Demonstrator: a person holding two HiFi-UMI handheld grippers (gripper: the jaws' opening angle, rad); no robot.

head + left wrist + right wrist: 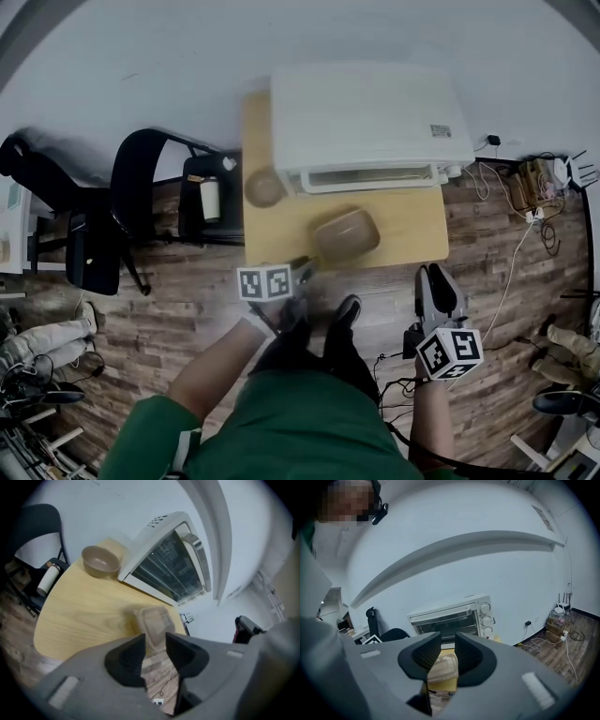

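The left gripper [305, 267] hangs at the near edge of the table [281, 239], its jaws a narrow gap apart with nothing between them. The right gripper [436, 277] is off to the right over the wood floor [506, 309], its jaws also narrowly parted and empty. Just beyond the left gripper, a clear lidded container [346, 234] sits on the table. Farther back stand a brown bowl [264, 187] and a white toaster oven [366, 122] against the wall.

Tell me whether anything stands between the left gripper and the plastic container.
Nothing visible does: the left gripper, jaws apart, points straight at the plastic container on the table; the bowl stands aside by the oven.
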